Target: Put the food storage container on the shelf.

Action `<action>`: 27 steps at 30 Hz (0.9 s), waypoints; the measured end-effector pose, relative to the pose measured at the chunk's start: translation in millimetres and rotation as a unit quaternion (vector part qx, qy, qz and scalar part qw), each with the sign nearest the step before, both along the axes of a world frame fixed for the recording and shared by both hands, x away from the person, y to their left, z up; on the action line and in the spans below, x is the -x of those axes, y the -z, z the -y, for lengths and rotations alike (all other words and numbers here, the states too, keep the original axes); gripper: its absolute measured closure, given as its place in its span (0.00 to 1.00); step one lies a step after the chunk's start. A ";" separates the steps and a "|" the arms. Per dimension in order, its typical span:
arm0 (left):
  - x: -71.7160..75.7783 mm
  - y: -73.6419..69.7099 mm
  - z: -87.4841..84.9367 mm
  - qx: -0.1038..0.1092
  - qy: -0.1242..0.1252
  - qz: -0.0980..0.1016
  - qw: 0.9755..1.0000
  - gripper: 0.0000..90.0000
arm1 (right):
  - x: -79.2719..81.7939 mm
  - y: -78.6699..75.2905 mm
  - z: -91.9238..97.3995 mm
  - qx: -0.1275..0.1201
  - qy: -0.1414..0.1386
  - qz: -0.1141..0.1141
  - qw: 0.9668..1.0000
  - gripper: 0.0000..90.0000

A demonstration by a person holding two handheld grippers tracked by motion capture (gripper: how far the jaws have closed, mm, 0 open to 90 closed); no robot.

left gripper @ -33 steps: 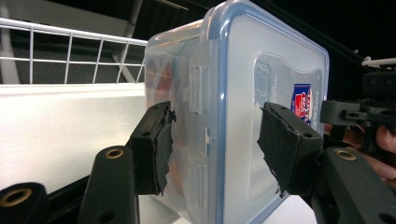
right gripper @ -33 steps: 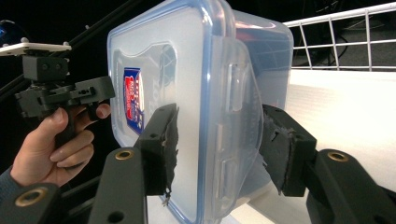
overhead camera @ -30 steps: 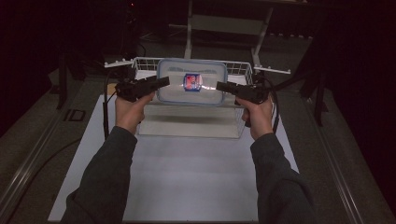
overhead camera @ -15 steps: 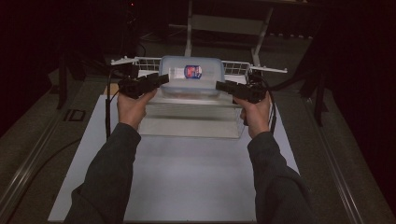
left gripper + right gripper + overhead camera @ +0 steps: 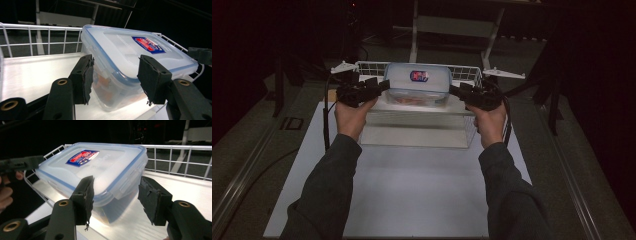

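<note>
A clear plastic food box with a blue-rimmed lid and a red and blue label sits in a white wire basket on a raised metal shelf. My left gripper holds its near left corner, and in the left gripper view the box fills the gap between the pads of that gripper, which press on it. My right gripper straddles the near right corner. Its jaws have just been opening, so the box lies between the jaws of this gripper, loosely.
The basket's wire wall runs close behind and beside the box. The shiny shelf stands on a white sheet that covers the table in front of me. Dark stands and cables surround the table.
The box and both grippers moved slightly away from me, deeper into the basket, between the earliest frame and the middle one. Since then both hands have kept still.
</note>
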State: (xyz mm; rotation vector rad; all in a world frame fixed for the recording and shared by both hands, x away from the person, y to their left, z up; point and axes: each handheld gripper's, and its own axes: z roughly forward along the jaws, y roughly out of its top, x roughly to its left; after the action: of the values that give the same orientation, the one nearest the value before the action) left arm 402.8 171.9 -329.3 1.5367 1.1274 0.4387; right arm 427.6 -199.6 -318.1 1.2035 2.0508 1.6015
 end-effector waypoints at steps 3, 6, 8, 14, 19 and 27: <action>5.9 -3.2 -3.7 -0.011 0.003 0.008 1.000 0.51 | 5.4 -4.3 2.9 0.025 -0.005 0.009 1.000 0.50; 13.0 -5.7 -7.0 -0.021 0.007 0.013 1.000 0.51 | 12.1 -7.7 3.4 0.051 -0.018 0.017 0.998 0.50; 18.1 -6.6 -8.7 -0.033 0.005 0.015 0.999 0.51 | 17.4 -9.6 2.9 0.070 -0.029 0.024 0.997 0.50; 36.5 -6.0 -11.0 -0.062 0.022 0.026 0.998 0.51 | 34.4 -14.3 3.8 0.103 -0.054 0.032 0.993 0.49; 56.0 -5.9 -11.7 -0.088 0.047 0.041 0.994 0.50 | 49.4 -15.1 3.2 0.133 -0.075 0.038 0.988 0.48; 92.4 -0.1 -20.2 -0.109 0.059 0.071 0.990 0.48 | 83.6 -7.6 0.1 0.191 -0.103 0.078 0.973 0.45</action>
State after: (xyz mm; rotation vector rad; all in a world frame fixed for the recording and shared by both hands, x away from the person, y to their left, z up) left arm 310.4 192.1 -329.2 1.7236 0.8953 0.5967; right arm 344.0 -199.6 -310.4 0.7282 2.2996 1.2485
